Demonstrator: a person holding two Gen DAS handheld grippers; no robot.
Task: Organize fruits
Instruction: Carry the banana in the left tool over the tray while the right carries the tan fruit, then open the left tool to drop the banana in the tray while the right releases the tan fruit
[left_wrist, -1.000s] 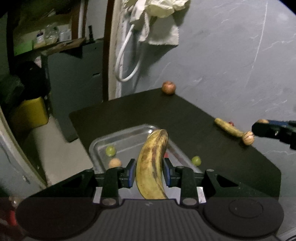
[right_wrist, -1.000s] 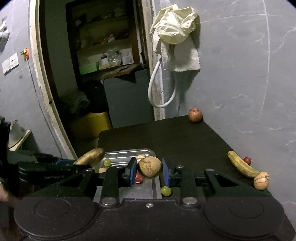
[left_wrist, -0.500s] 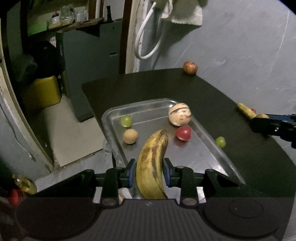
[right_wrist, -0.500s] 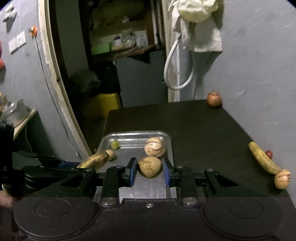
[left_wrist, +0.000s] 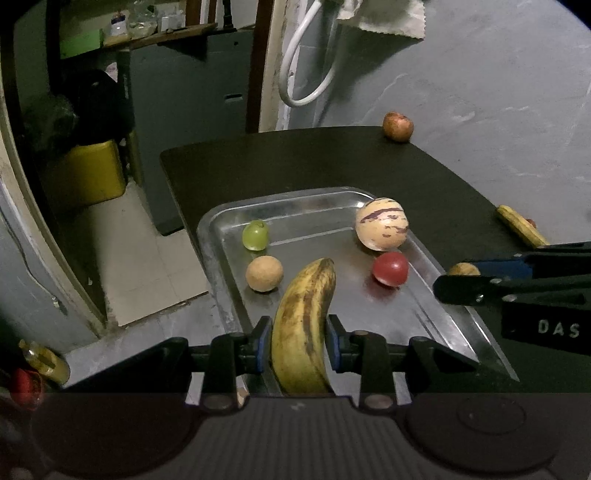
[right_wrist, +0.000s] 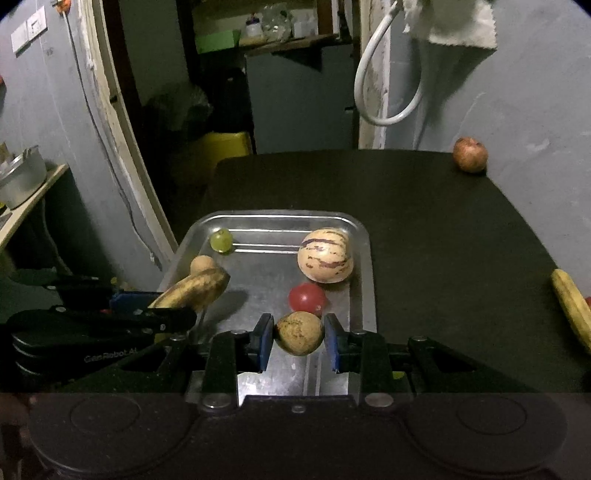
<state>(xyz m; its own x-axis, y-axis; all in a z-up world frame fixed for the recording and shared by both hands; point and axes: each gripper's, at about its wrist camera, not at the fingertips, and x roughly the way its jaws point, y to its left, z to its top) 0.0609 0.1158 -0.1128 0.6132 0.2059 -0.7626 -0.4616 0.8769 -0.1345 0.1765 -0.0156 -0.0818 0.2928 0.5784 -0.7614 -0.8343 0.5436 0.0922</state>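
Observation:
My left gripper (left_wrist: 295, 349) is shut on a spotted yellow banana (left_wrist: 301, 332), which hangs just above the near part of the steel tray (left_wrist: 221, 266). My right gripper (right_wrist: 298, 341) is shut on a brown round fruit (right_wrist: 299, 333), low over the tray's near right area. In the tray lie a green grape (left_wrist: 255, 235), a tan ball-shaped fruit (left_wrist: 264, 274), a striped cream melon (left_wrist: 381, 224) and a red tomato (left_wrist: 390, 268). The right wrist view shows the left gripper with its banana (right_wrist: 195, 288) on the left, close beside my right one.
On the dark table (right_wrist: 424, 206) a reddish apple (right_wrist: 470, 154) sits at the far right corner and a second banana (right_wrist: 572, 306) lies at the right edge. The table's left edge drops to the floor by a doorway and a yellow can (left_wrist: 88, 173).
Both grippers have come down toward the tray, each keeping its fruit. The tray and its fruits have grown larger in both views, and the right gripper now shows closer beside the left.

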